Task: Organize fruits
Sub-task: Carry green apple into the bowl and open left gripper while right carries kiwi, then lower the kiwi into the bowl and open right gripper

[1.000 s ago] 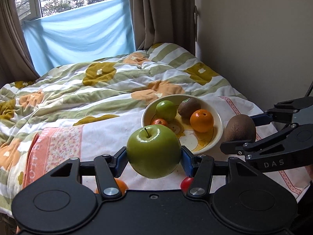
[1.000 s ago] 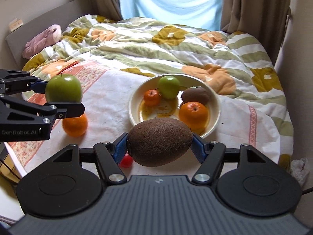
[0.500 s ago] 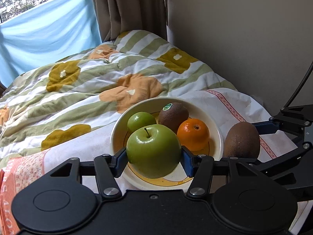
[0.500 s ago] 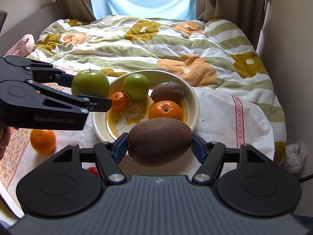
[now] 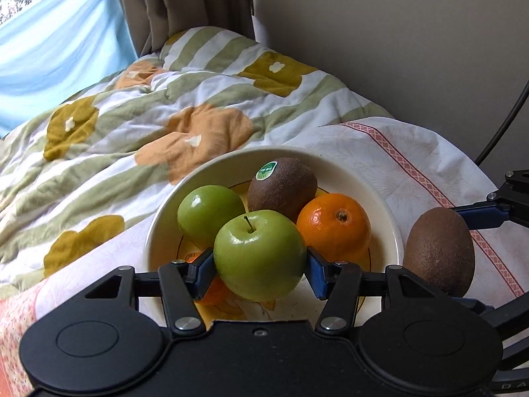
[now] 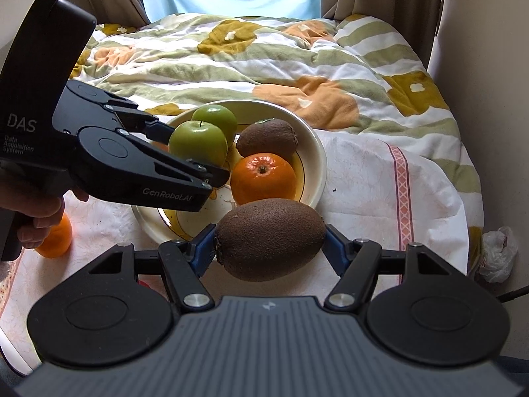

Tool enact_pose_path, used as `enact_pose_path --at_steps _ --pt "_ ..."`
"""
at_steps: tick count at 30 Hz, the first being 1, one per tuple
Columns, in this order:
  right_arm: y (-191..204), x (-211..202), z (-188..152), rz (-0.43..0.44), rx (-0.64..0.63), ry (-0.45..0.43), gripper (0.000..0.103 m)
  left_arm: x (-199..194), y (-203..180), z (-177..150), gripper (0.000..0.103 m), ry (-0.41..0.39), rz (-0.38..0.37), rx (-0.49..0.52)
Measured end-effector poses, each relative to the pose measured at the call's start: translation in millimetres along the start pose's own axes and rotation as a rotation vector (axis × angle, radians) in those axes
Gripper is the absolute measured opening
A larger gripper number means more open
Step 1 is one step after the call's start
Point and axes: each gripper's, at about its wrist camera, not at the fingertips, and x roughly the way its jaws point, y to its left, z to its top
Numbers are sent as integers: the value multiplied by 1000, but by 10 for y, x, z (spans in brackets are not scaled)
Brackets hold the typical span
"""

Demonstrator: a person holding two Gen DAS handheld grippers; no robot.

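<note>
- Three fruits are sitting in the cream ceramic bowl (image 6: 318, 162): a small green apple (image 5: 208, 213), a stickered brown kiwi (image 5: 284, 187) at 12 o'clock, a round orange (image 5: 334, 226).
- The left gripper (image 5: 259, 266) is clamping a large green apple (image 5: 259, 254) over the bowl.
- The right gripper (image 6: 269, 246) is gripping a fuzzy brown kiwi (image 6: 269, 240) at the bowl's 6 o'clock rim.

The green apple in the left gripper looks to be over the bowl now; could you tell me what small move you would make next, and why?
Probably lower the left gripper a little, then open it. It is shut on the green apple, which hangs over the bowl beside a smaller green apple, an orange and a stickered kiwi. Dropping it from there might knock them.
</note>
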Motion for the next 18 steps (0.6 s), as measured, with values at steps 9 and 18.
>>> enact_pose_path --at_steps 9,18 --pt "-3 22 -21 4 -1 7 82 21 -50 -26 64 -13 24 50" --pt "13 -34 -27 18 -11 -3 82 -221 30 -71 95 -64 48 9"
